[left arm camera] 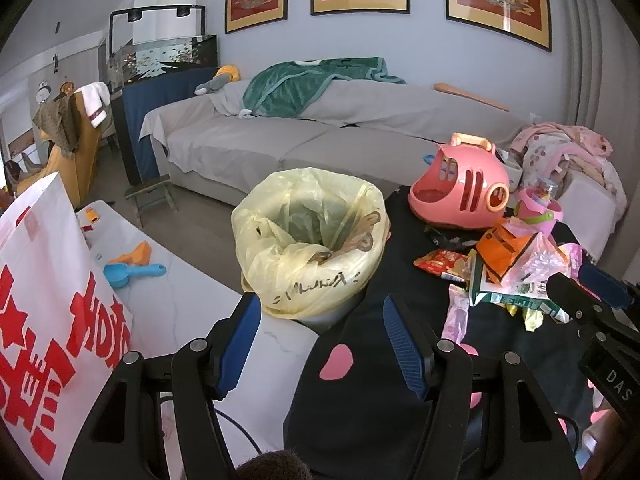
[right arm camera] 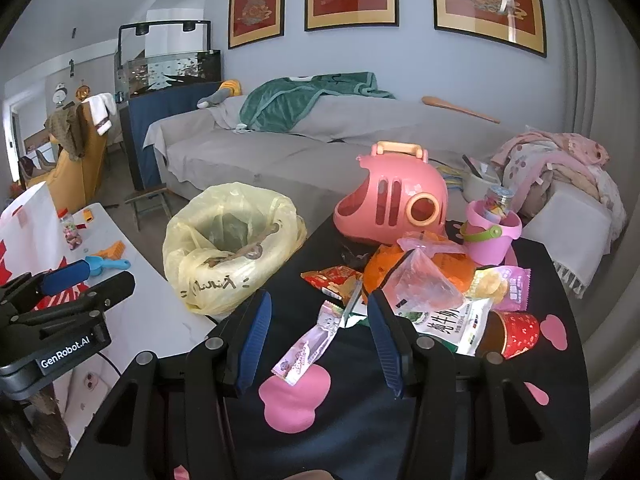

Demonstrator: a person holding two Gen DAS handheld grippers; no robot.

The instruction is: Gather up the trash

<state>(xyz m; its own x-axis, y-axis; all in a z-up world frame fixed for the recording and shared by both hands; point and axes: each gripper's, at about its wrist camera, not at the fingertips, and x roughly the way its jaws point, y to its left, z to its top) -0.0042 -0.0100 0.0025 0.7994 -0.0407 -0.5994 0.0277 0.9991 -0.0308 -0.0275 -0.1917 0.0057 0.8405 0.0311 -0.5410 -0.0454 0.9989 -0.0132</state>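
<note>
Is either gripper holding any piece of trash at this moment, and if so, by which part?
Nothing is held. The left gripper and the right gripper both stand open and empty; the pink-and-white plastic wrapper lies on the table below the right one.

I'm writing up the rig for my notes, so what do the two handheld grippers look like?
Both match: the left gripper and right gripper have black linkage frames with round silver pivot pins and ribbed blue pads on the fingers. White lettering marks their sides: "GenRobot.AI" on the left, "DAS" on the right.
</note>
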